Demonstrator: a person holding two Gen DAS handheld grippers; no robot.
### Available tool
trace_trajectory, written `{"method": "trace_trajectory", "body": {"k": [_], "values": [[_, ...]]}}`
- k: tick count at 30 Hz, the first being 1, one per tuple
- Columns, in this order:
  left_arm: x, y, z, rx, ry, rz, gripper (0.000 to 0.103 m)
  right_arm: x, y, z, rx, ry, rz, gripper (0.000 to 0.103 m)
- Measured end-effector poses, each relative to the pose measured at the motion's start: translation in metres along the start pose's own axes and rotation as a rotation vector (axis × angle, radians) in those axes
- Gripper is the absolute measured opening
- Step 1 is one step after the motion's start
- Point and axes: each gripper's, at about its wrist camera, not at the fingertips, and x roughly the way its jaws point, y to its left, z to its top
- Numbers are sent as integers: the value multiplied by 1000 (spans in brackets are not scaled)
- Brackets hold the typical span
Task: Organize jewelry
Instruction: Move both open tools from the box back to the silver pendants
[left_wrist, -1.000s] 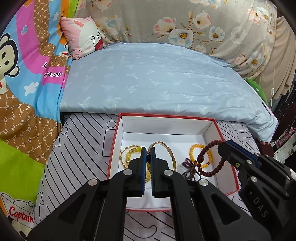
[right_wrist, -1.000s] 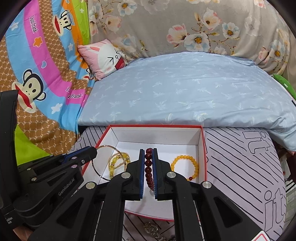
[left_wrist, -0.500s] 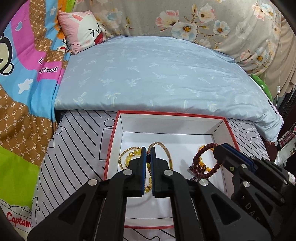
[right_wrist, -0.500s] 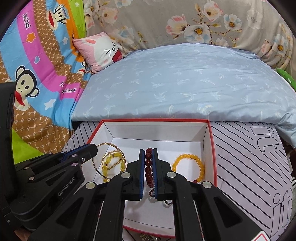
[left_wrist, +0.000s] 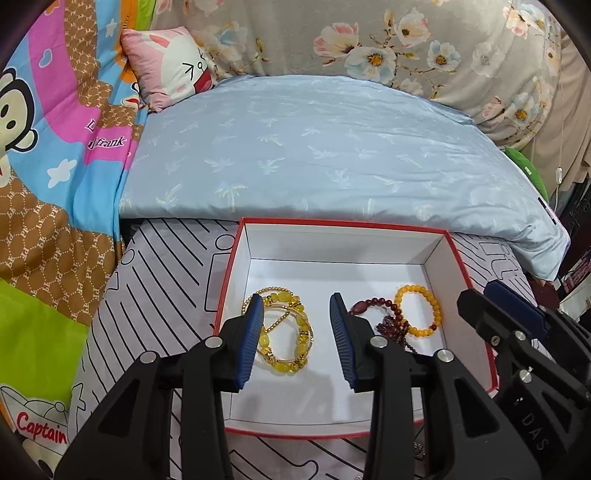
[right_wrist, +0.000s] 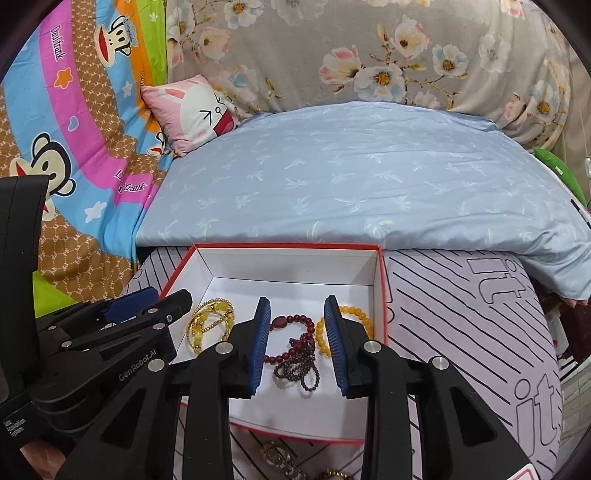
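Both releases are in progress over the red-rimmed box (left_wrist: 458, 258), which sits low and centre in both wrist views on the striped bedcover (left_wrist: 155, 280).

Left hand-held gripper (left_wrist: 295, 332): its jaws are opening, and nothing is pinched. The yellow bead and gold bangle set (left_wrist: 284, 325) lies on the white box floor between and below the pads, at the left of the box. Let the jaws finish spreading before you move. Then lift straight back along the fingers, so that no pad drags the bangle loops.

Right hand-held gripper (right_wrist: 297, 332): its jaws are also opening, with no grip. The dark red bead strand (right_wrist: 295, 350) lies piled on the box floor between the pads. The orange bead bracelet (right_wrist: 354, 321) sits just beside the right pad (right_wrist: 334, 343), near the right wall. Judged risk: a sideways exit could hook the strand or push the orange bracelet against the wall. Withdraw upward and toward the bottom of the frame.

More jewelry (right_wrist: 280, 458) lies on the bedcover below the box's near rim in the right wrist view; it is probably the next pick. Keep the two grippers apart as they exit.
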Motion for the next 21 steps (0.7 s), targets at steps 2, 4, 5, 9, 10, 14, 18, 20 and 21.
{"method": "trace_trajectory", "body": {"k": [2, 4, 5, 9, 10, 14, 18, 20, 21], "values": [[-7, -2, -1, 1, -4, -6, 35, -10, -4, -2, 9, -8, -2, 30], [-13, -3, -4, 3, -7, -10, 36, -21, -10, -6, 24, -12, -5, 30], [-16, -4, -6, 5, -9, -12, 36, -27, -13, -8, 32, -15, -7, 30], [-33, -5, -20, 5, -13, -24, 36, -50, -22, -25, 54, -19, -12, 30], [-36, -6, -23, 8, -11, -25, 36, -55, -25, -31, 60, -17, -14, 30], [-48, -10, -43, 22, -4, -27, 36, -71, -33, -54, 80, -2, -24, 31], [-59, -14, -63, 26, 12, -45, 36, -84, -41, -80, 85, 24, -52, 31], [-63, -15, -73, 30, 19, -47, 36, -90, -46, -96, 97, 45, -55, 31], [-65, -15, -80, 32, 27, -50, 36, -91, -47, -102, 96, 52, -60, 31]]}}
